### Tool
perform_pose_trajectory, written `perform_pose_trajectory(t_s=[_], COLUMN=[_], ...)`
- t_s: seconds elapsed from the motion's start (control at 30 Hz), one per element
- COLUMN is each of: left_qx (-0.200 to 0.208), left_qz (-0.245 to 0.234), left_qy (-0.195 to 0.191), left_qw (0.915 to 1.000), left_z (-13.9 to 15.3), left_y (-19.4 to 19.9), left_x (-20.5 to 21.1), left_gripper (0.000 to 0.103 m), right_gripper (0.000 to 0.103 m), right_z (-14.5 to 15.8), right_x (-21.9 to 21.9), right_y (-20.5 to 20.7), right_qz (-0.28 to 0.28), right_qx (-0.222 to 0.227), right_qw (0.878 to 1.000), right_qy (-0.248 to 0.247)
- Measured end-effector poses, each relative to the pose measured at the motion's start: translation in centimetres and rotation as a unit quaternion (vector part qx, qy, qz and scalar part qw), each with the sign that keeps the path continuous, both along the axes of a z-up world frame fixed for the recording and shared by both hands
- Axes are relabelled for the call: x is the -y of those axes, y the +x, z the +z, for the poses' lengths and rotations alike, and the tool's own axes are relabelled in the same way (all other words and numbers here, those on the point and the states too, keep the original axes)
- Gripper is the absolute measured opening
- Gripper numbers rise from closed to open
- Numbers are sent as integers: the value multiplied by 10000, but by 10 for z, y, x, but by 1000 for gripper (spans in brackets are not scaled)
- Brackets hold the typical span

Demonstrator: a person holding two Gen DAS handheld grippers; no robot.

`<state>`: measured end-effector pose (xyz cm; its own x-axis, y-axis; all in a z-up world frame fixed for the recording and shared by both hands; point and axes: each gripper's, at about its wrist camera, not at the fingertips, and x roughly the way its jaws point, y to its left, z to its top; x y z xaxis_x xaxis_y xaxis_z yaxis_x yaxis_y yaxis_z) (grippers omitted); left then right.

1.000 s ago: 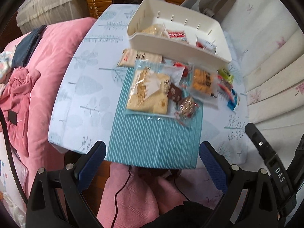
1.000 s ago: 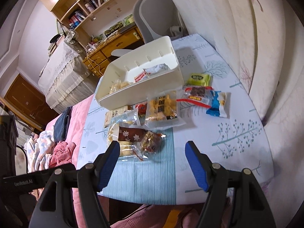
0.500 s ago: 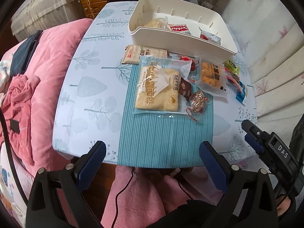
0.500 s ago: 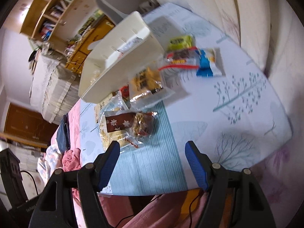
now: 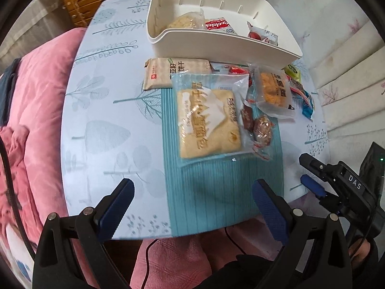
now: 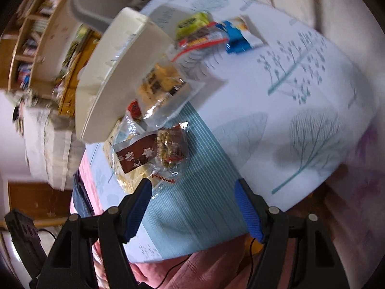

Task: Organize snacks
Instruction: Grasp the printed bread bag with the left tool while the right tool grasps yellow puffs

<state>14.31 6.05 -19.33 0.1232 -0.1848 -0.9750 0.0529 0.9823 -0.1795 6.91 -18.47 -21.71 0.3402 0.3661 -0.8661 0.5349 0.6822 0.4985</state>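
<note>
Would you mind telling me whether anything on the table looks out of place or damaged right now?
Nothing looks spilled or torn. The oddity is the clutter: snack packets overlap in a heap in front of the white bin, with the brown snowflake packet lying on the large cake packet. Only a few packets sit inside the bin.

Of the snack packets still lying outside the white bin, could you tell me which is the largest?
The clear packet of pale square biscuits on the teal striped mat; it plainly outsizes the beige cracker pack and the orange-filled packet beside it.

Tree-print table [image 5: 101, 130], teal mat [image 5: 216, 187], white bin [image 5: 216, 41], scattered snack packets [image 5: 207, 118]
</note>
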Motion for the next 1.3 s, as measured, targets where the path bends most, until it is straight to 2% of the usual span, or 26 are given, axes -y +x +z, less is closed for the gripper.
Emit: perform_pose_trajectory(t_s=[0.27, 0.43, 0.6, 0.97, 1.3], left_qx=[-32, -159, -255, -516, -743], left_qz=[-667, -1020, -1180, -1142, -942], left_qy=[-270, -373, -305, -182, 94], left_qw=[9974, 9940, 9922, 9919, 9927], left_z=[-14, -25, -40, -65, -83], left_y=[36, 51, 63, 85, 104], left_x=[-21, -18, -8, 17, 40], left_gripper=[98, 98, 98, 98, 98], right_gripper=[72, 72, 72, 71, 71], right_z=[-11, -14, -18, -24, -36], right_x=[-34, -52, -61, -57, -39], right_y=[0, 1, 2, 33, 62], right_qz=[-701, -772, -730, -117, 434], right_qx=[-105, -200, -359, -548, -744], right_qw=[9975, 9968, 9965, 9963, 9945], right_qy=[44, -95, -172, -654, -601])
